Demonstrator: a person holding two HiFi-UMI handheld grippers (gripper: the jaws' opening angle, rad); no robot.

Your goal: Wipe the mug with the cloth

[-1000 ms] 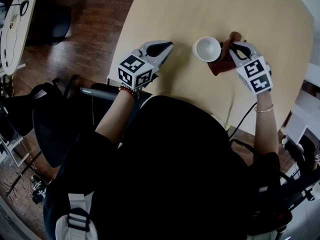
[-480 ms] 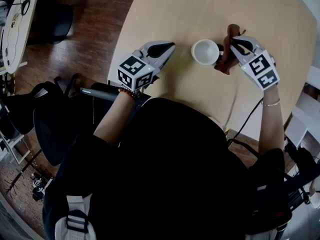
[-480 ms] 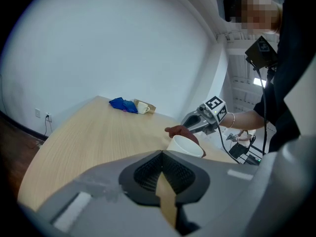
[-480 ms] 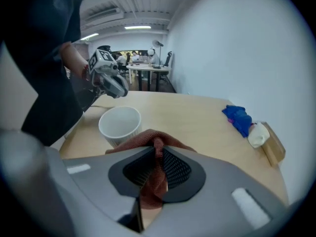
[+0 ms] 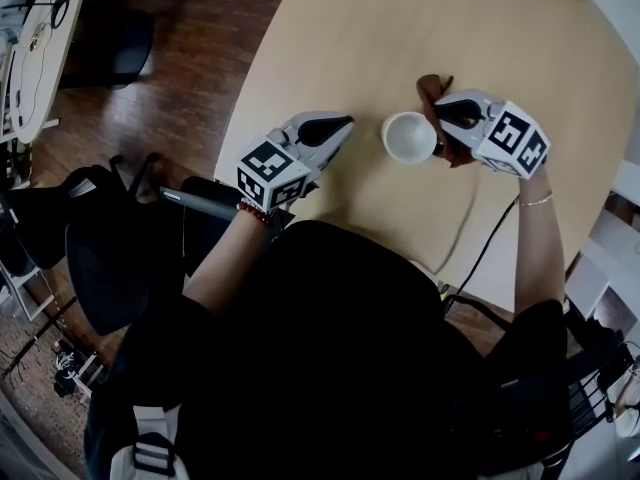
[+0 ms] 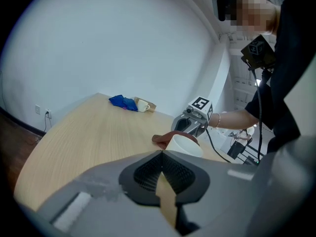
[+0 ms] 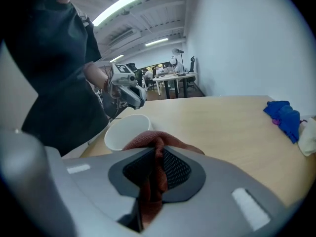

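— What is filling most of the view?

— A pale wooden table (image 5: 400, 28) is spreading across the top of the head view. A person (image 5: 330, 348) in dark clothes is leaning over its near edge.

— And the grippers?

— The left gripper (image 5: 345, 128) is sitting at the table's near left edge, apart from the mug and pointing toward it. Its jaws are pressing together with nothing between them, as its own view is showing. The right gripper (image 5: 442, 128) is sitting just beside the mug, on the mug's right. Its jaws are clamping a fold of the cloth, which is bulging out past the tips.

— Where is the mug standing?

— The white mug (image 5: 408, 136) is standing upright on the table between the two grippers, its mouth facing up. It is sitting much nearer the right one.

— And the cloth?

— The rust-brown cloth (image 5: 433, 90) is bunching at the mug's right wall, and one end is sticking out over the table beyond the gripper. Whether it is actually pressing on the wall, I am not managing to tell.

— Anything smaller?

— At the table's far end, a blue rag (image 6: 123, 101) is lying just beside a second mug (image 6: 142, 105), well apart from everything else.
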